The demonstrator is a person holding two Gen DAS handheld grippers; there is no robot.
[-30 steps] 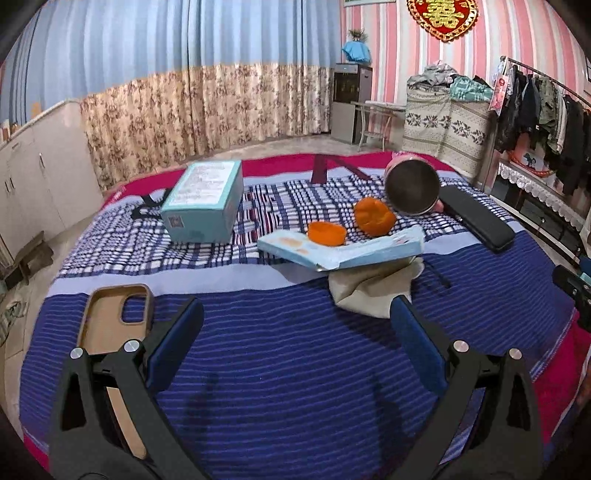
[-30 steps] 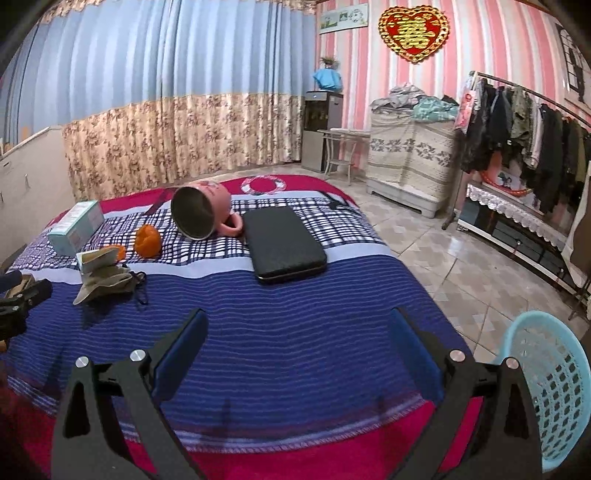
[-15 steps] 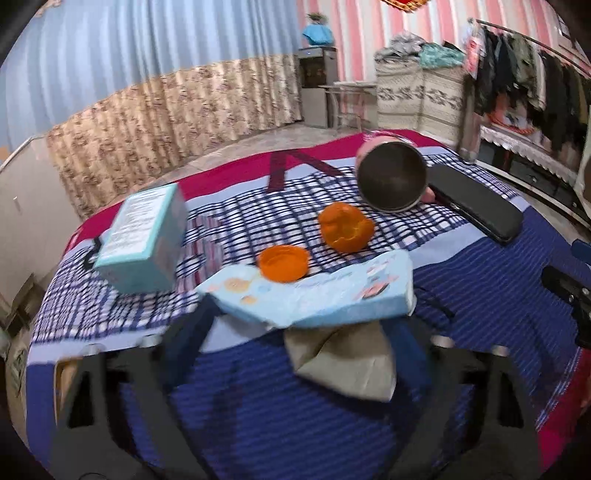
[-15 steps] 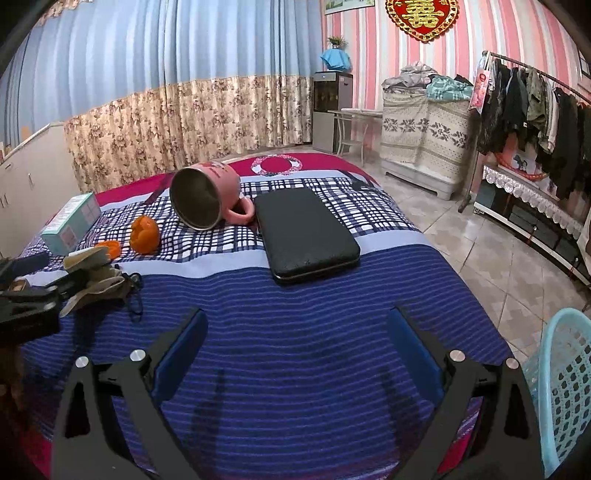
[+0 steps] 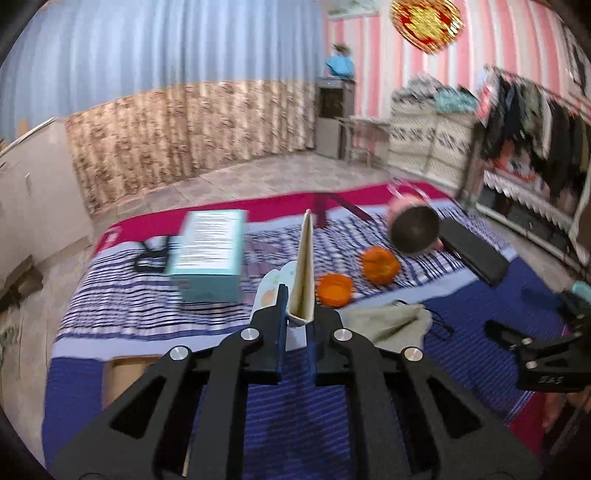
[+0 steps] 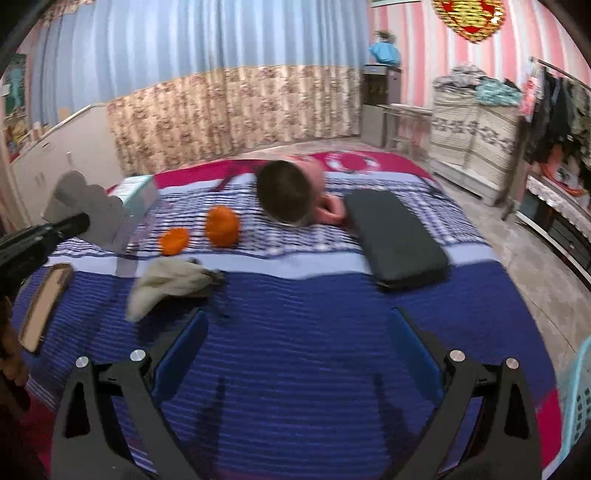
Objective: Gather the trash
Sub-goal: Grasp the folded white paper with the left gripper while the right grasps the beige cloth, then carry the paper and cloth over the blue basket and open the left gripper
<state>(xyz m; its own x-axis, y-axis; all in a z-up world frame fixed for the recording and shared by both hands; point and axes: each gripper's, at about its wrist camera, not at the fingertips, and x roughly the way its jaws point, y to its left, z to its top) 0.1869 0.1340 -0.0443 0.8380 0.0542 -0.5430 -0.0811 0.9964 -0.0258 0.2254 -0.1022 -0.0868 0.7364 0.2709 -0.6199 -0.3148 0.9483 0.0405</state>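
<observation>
No legible text: printed lines on the light-blue cardboard box (image 5: 210, 254) and the red-gold wall ornament (image 5: 424, 20) above it are blurred.

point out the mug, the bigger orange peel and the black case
mug (image 6: 284, 192), right wrist view, dark mouth
bigger orange peel (image 6: 221, 226), right wrist view, middle
black case (image 6: 395, 238), right wrist view, top face
</observation>
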